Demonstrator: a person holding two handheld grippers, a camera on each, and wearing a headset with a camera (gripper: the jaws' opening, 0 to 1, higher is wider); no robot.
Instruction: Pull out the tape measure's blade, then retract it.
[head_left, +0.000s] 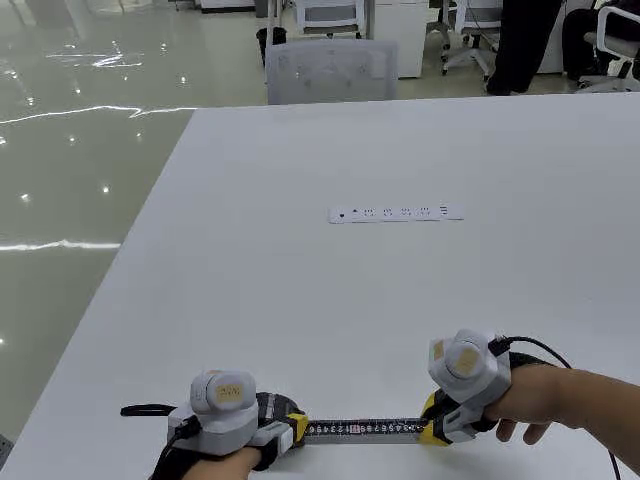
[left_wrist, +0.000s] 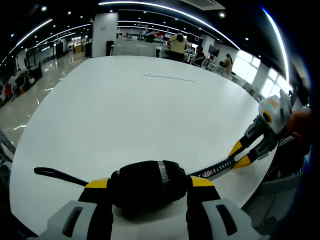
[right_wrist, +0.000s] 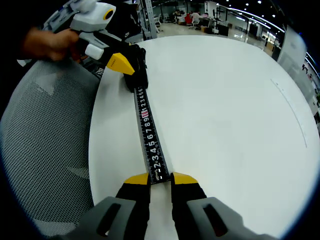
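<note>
"Tape measure (head_left: 272, 416): where does it sit?"

"At the near edge of the tabletop (head_left: 300, 300), toward the left. Your left gripper (head_left: 290, 428) has its jaws clenched around the black body, and the wrist strap (head_left: 145, 410) trails off to the left."

"And the blade (head_left: 365, 428)?"

"It lies flat along the tabletop, running right from the body. Your right gripper (head_left: 432, 430) has its jaws pinched on the blade's tip. In the right gripper view, the printed scale runs from those jaws back to the body."

"How far along is the task?"

"The pull-out looks at least partly done, since a short run of blade is showing. You could draw out more if you want. Retraction is all ahead of you. I'd judge you should walk the tip back toward the body rather than let it snap in."
</note>
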